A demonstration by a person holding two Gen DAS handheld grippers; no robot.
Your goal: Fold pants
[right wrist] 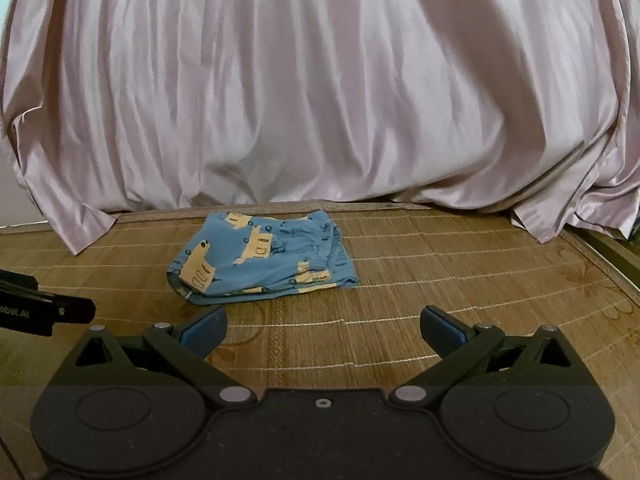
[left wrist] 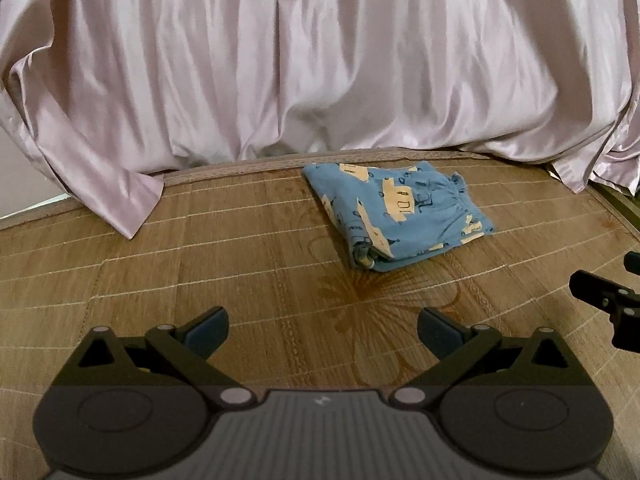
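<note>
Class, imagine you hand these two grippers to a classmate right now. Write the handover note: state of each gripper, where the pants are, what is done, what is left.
Left gripper: open, holding nothing, held back from the pants.
Right gripper: open, holding nothing, also back from them.
Pants: blue with yellow print, folded into a compact bundle on the woven mat, near the pale curtain.
Done: the folding looks finished; neither gripper touches the cloth.
Left: probably nothing, perhaps tidy the slightly uneven near edge.
</note>
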